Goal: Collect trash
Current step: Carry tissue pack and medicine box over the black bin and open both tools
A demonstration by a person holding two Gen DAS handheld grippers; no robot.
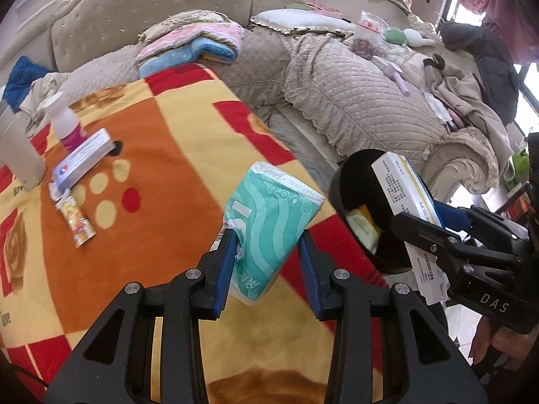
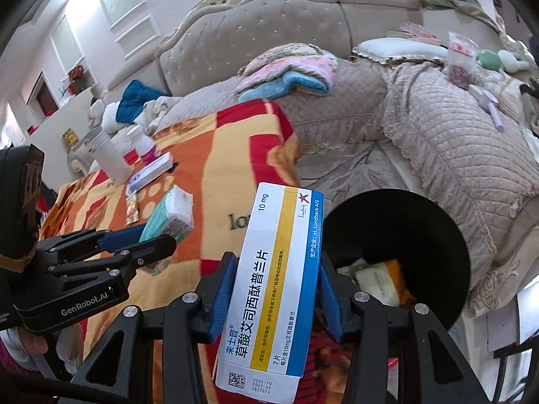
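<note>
Above patterned blanket, gripped medicine box points lengthwise toward bin.

Tissue pack centre of left view, between left gripper pads, above blanket. Bin right of pack, wrappers inside. Medicine box centre of right view, between right gripper pads, bin lower right. Bottle, carton, sachet left on blanket. Sofa behind.

Both grippers' jaws clamped, tilted downward
</note>
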